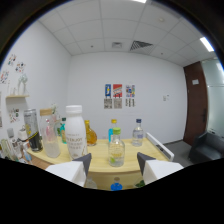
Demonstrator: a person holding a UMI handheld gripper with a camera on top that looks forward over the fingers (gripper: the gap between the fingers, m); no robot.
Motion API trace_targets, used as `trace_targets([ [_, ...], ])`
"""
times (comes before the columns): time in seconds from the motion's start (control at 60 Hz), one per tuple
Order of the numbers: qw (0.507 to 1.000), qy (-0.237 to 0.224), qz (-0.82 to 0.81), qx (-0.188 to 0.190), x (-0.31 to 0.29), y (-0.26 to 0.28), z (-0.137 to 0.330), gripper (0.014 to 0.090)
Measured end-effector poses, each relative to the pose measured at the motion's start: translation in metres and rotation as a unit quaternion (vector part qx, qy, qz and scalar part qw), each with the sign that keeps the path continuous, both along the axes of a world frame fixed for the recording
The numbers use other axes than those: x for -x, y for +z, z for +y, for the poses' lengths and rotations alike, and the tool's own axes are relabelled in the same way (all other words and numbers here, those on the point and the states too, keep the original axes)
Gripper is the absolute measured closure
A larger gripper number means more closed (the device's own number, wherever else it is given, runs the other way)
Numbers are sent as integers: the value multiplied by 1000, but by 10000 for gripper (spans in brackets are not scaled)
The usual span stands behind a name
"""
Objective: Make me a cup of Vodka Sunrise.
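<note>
Just ahead of fingers, between them: small clear bottle with green cap, standing on wooden table, nothing touching it. Gripper fingers apart, nothing held. Beyond left finger: tall white bottle, clear bottle, dark can, amber bottle. Beyond right finger: water bottle. Which ones hold vodka or juice, cannot tell. Risk: bottles crowded, so reach toward back row likely knocks the small one; picking wrong bottle also possible.
</note>
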State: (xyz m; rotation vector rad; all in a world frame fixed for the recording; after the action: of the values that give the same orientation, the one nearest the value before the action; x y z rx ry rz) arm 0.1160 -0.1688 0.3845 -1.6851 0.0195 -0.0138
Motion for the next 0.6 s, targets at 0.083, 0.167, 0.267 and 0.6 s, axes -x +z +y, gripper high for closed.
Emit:
trace_targets([
  [0.083,1000,-4,0,2,-7,4,28,226],
  [0.167,1000,-8,3,19,-11,-2,51,307],
  [0.267,999,-8,15,45,-12,-16,66,483],
  [0.6,999,4,-9,35,-9,-15,65,685],
])
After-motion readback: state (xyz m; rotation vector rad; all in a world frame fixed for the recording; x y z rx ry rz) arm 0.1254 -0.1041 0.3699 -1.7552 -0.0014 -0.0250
